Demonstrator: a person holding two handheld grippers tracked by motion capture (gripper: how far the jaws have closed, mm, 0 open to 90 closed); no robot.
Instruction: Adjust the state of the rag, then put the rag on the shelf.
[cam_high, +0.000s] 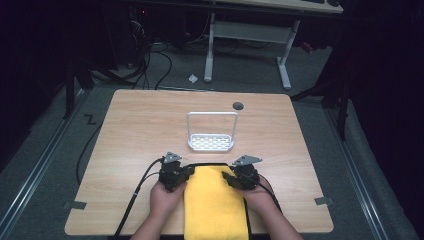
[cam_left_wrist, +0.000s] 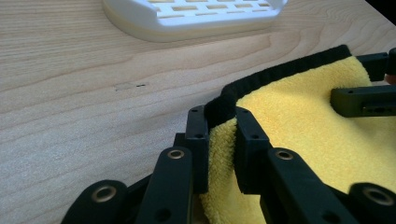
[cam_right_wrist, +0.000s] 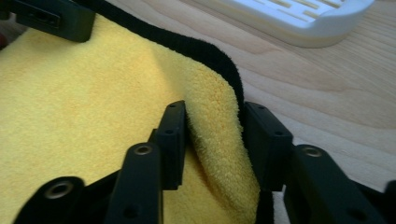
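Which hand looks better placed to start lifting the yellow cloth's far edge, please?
Left, probably. The left tongs already pinch the yellow cloth at its black-trimmed corner, while the right tongs straddle their corner with a visible gap.

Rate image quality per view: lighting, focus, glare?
High view: table evenly lit, surroundings nearly black, whole frame a little soft. Left gripper view: yellow cloth and wood grain sharp, nearest linkage slightly soft, white rack bright but not blown out. Right gripper view: brighter patch on the cloth's upper middle, distant rack soft, no hard glare.
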